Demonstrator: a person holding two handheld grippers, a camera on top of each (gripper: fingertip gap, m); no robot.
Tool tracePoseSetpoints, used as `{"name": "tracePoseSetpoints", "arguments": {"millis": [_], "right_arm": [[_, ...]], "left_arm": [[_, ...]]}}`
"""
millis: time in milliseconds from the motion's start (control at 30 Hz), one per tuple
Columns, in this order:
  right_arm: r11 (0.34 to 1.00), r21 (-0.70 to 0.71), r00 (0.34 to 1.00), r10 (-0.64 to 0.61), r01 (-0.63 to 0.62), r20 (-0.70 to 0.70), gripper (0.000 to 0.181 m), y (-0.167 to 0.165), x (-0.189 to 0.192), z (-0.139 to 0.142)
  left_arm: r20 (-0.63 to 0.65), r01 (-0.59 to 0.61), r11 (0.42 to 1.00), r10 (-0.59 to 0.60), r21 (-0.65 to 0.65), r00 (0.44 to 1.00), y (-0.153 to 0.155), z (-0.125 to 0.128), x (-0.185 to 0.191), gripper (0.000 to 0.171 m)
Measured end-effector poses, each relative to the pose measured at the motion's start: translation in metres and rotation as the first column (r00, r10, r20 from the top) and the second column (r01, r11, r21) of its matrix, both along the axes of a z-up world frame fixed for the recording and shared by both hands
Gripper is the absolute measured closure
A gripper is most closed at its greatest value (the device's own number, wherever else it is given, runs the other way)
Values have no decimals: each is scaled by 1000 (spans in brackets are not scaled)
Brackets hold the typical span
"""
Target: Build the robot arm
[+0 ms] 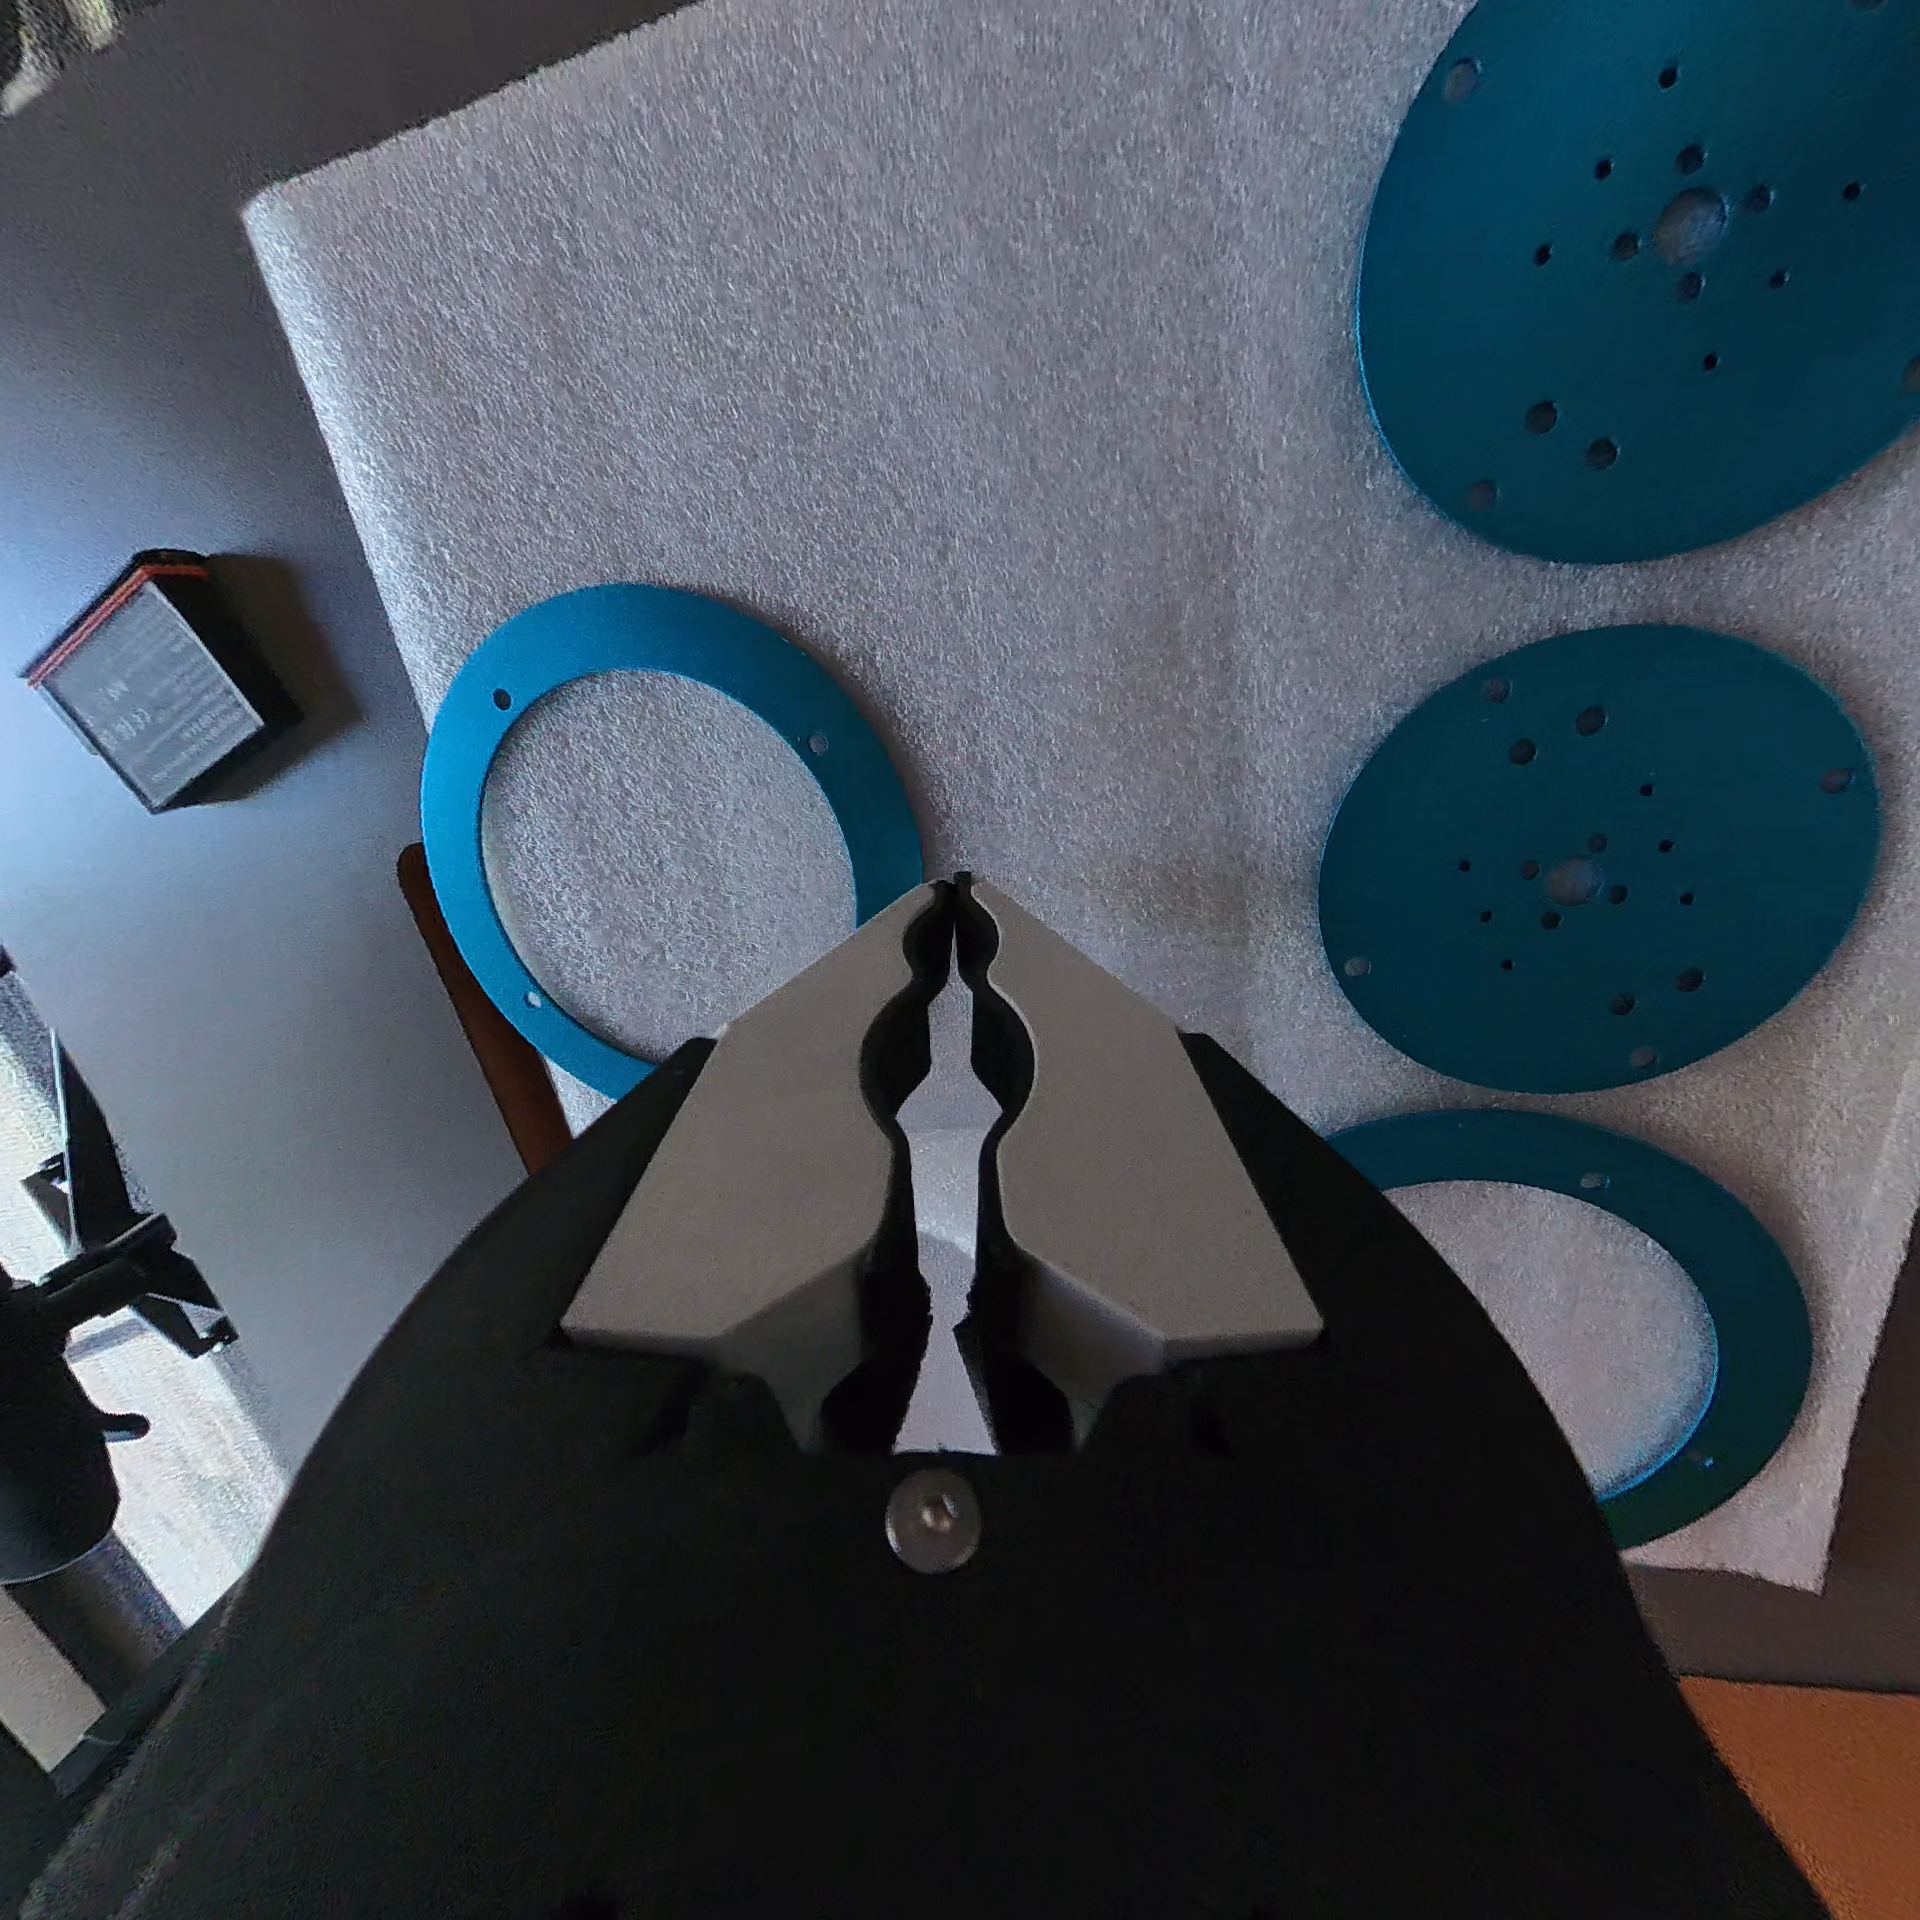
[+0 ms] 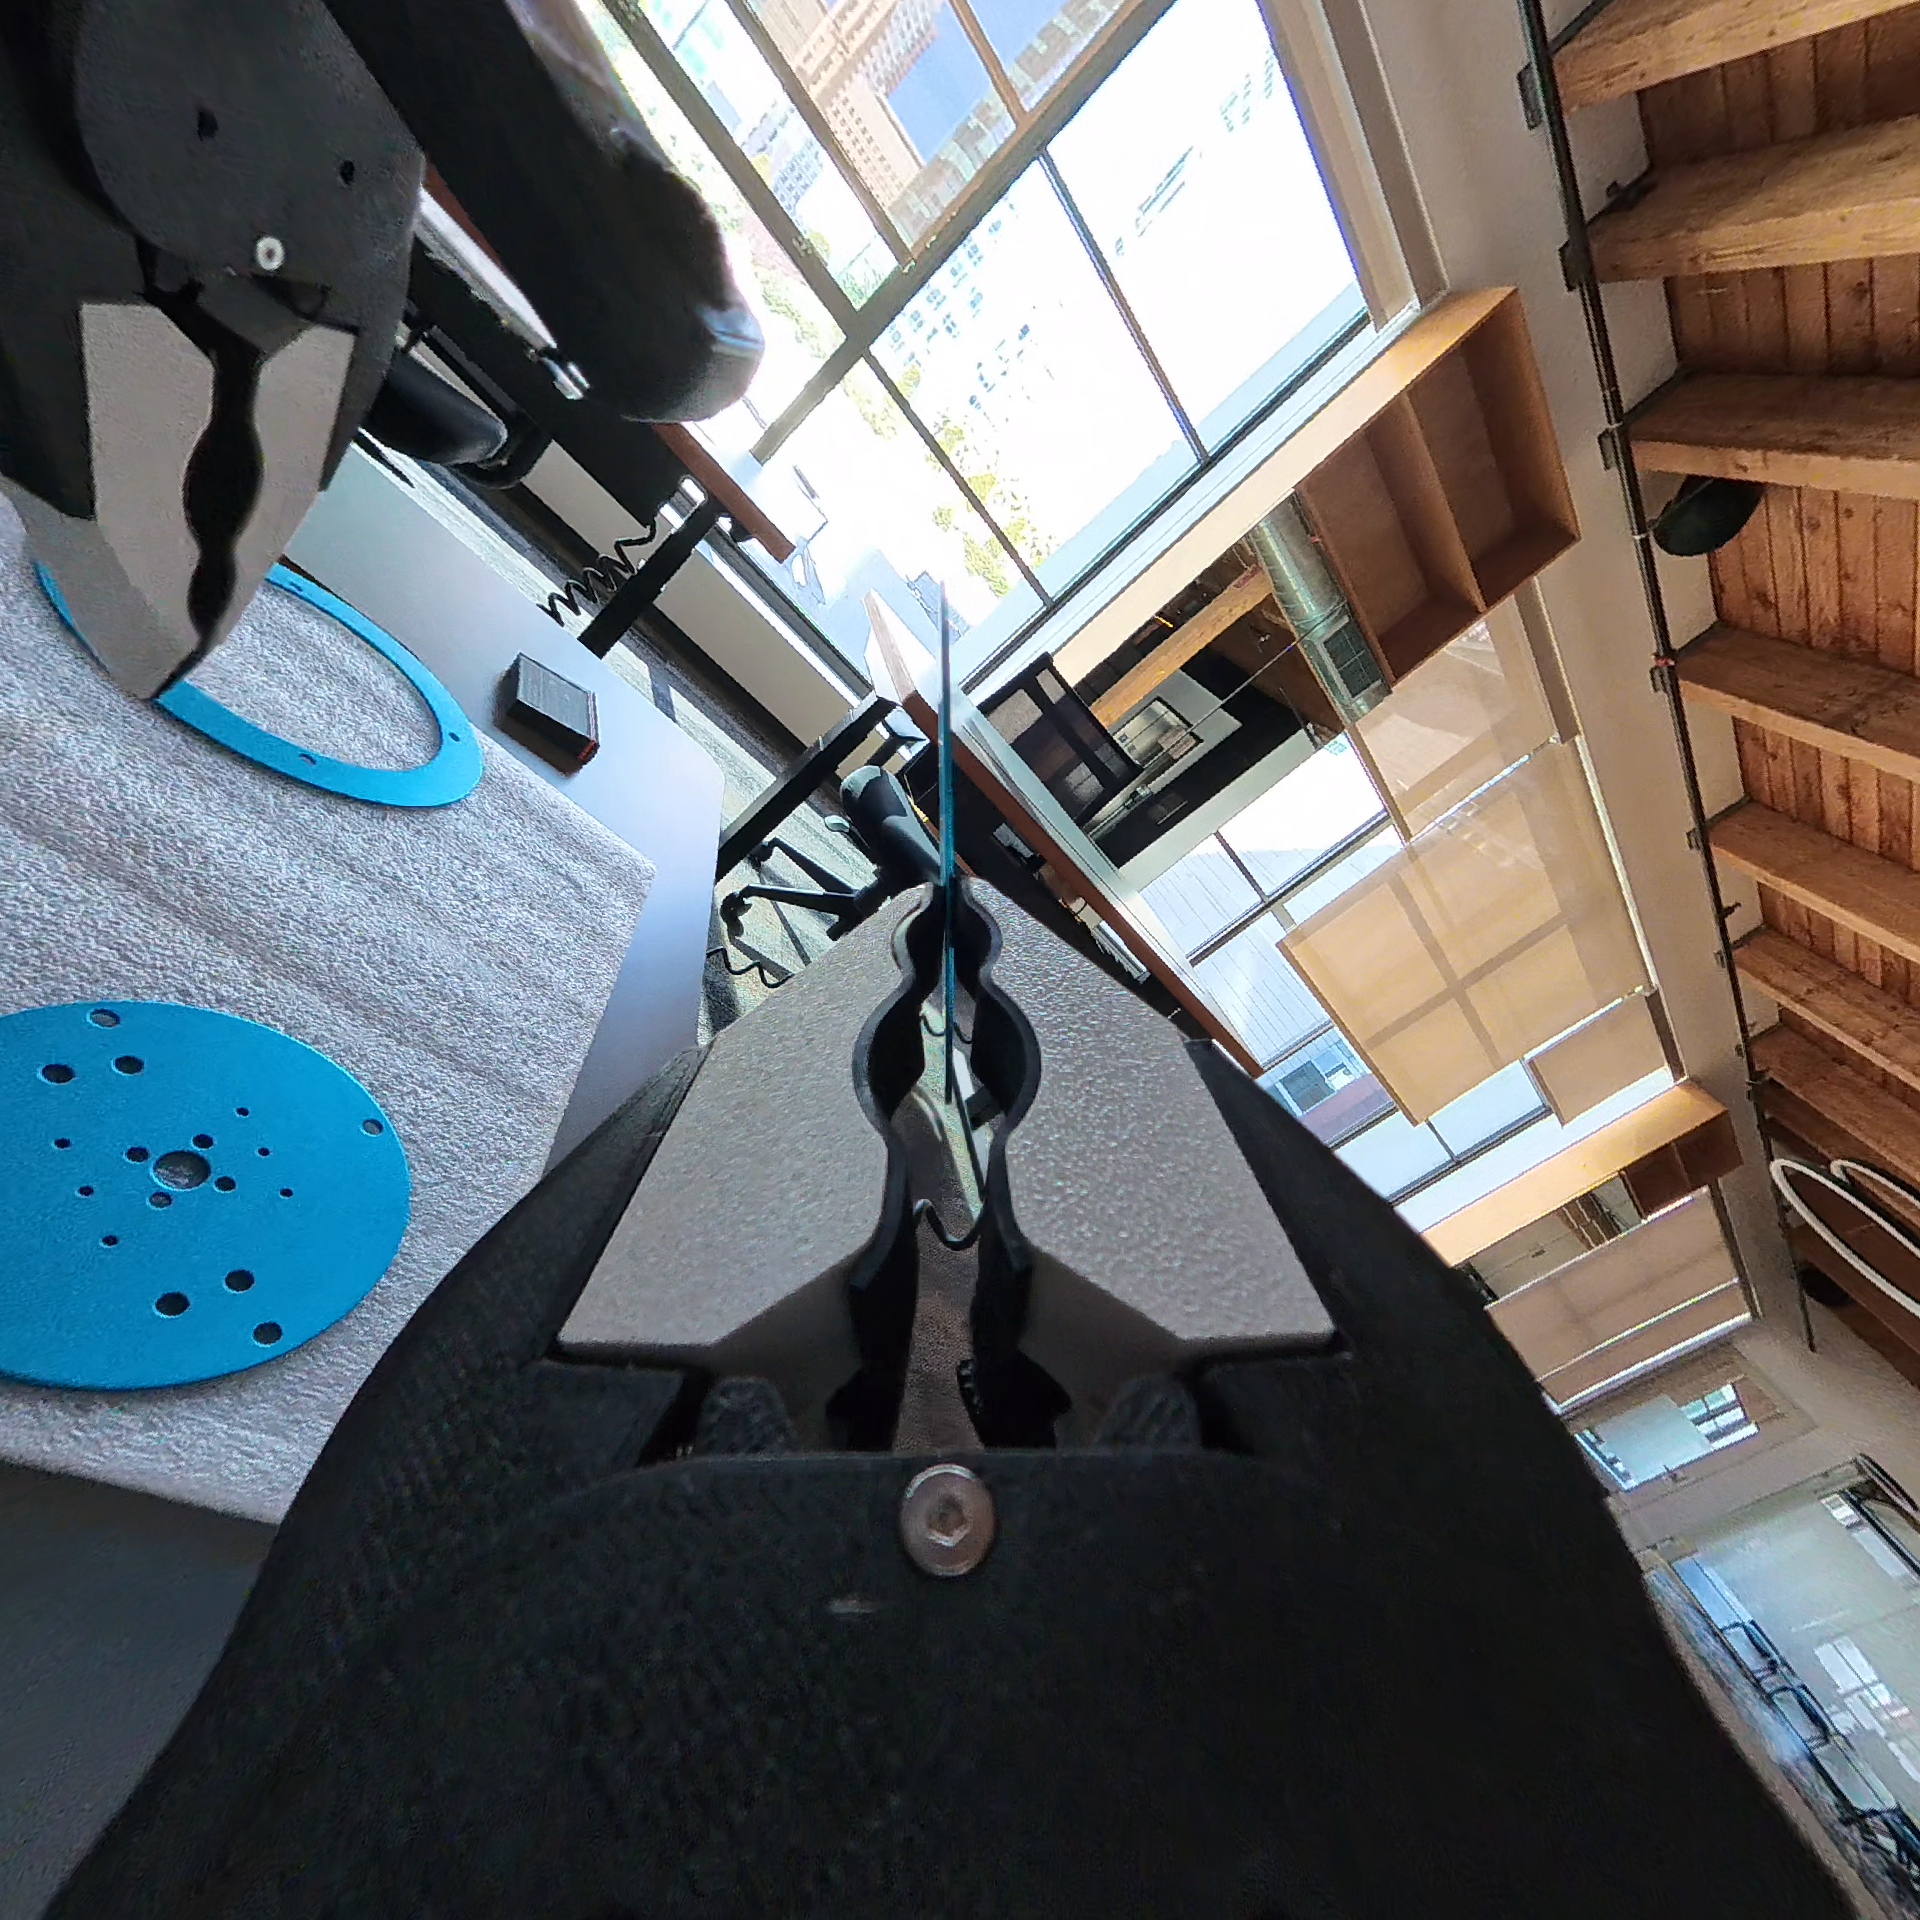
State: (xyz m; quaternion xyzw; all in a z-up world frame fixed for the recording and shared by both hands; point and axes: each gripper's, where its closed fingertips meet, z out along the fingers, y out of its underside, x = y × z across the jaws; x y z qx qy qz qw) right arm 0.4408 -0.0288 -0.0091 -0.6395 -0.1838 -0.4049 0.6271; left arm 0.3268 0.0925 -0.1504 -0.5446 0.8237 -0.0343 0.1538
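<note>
My left gripper (image 1: pixel 956 888) is shut, its fingertips meeting just above the white foam sheet (image 1: pixel 987 468), beside the right rim of a blue metal ring (image 1: pixel 644 623). In the right wrist view the left gripper (image 2: pixel 156 681) points down at the foam beside that ring (image 2: pixel 416 769). My right gripper (image 2: pixel 948 904) is shut on a thin blue metal plate (image 2: pixel 945 748). The plate is seen edge-on and stands straight out from the pads. It is lifted off the table and tilted toward the windows.
On the foam lie a large blue drilled disc (image 1: pixel 1507 312), a smaller drilled disc (image 1: pixel 1766 883) and a second ring (image 1: pixel 1766 1320). A black box (image 1: pixel 156 686) sits on the grey table (image 1: pixel 208 416) to the left. Office chairs and desks stand beyond the table edge. The gap from one gripper's tips to the other's is roughly 20 cm.
</note>
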Motion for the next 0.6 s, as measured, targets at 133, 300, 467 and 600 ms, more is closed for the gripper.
{"name": "tracePoseSetpoints", "arguments": {"millis": [133,300,467,600], "right_arm": [[1000,-9,1000,11,-11,-6,181,0,-1,-2],[998,-50,999,30,-31,-18,181,3,-5,-10],[997,-63,999,42,-44,-28,181,4,-6,-12],[996,-69,998,45,-47,-37,181,4,-5,-13]], "left_arm": [[-17,-16,1000,16,5,1000,2,9,2,171],[47,-64,998,65,-19,997,9,18,10,156],[-12,-187,962,189,-201,982,8,2,17,126],[-110,-243,946,224,-215,968,11,-10,15,133]]}}
